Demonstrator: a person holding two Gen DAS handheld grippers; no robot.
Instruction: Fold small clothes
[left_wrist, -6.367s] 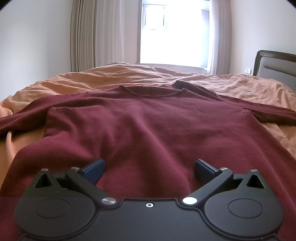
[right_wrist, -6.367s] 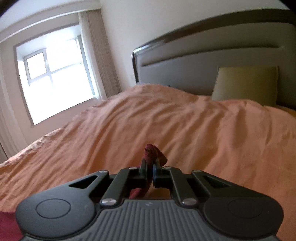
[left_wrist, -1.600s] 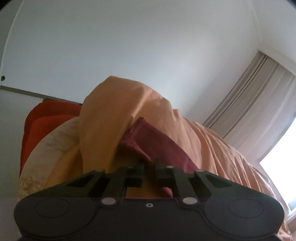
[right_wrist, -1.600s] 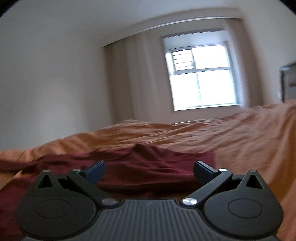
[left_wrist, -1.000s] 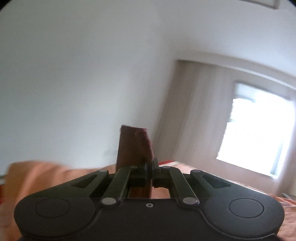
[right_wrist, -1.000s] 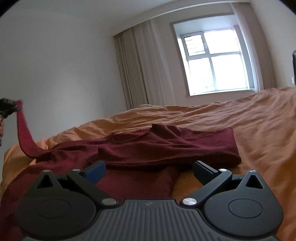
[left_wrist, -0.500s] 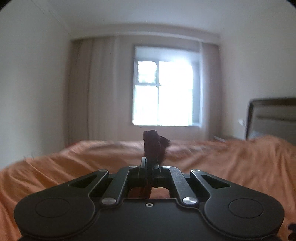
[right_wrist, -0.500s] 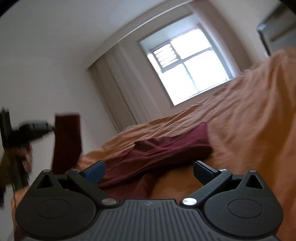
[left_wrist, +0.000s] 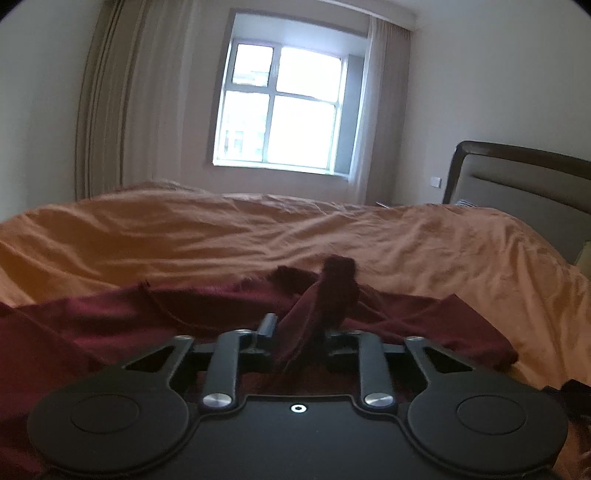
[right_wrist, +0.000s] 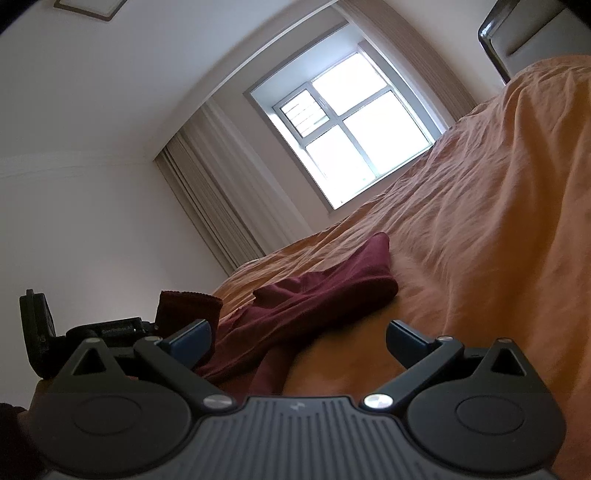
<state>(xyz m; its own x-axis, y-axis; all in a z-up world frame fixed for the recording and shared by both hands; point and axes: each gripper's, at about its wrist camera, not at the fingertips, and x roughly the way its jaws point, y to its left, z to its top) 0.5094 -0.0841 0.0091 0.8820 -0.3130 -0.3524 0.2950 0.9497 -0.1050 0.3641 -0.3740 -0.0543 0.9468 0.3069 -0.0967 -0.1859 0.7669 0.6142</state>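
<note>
Bringing the sleeve (left_wrist: 325, 295) down across the shirt (left_wrist: 110, 325), left gripper (left_wrist: 297, 332) is loosening around it; right gripper (right_wrist: 299, 336) is hanging released, fold nearly laid.

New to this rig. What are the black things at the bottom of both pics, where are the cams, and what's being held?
There is no robot here: a person carries a two-finger gripper in each hand, and each gripper has a fisheye camera looking forward along its fingers. The black shapes at the bottom are the grippers' own bodies and finger linkages.

In the left wrist view, the left gripper has a sleeve of the maroon sweater between its fingers, which stand only a little apart; whether they still pinch the fabric is hard to say.

In the right wrist view, tilted upward, the right gripper is open and empty, its blue-padded fingers spread wide. The left gripper with the sleeve shows at that picture's left edge.

The sweater lies partly folded on an orange bedspread, with a window and a headboard behind.
</note>
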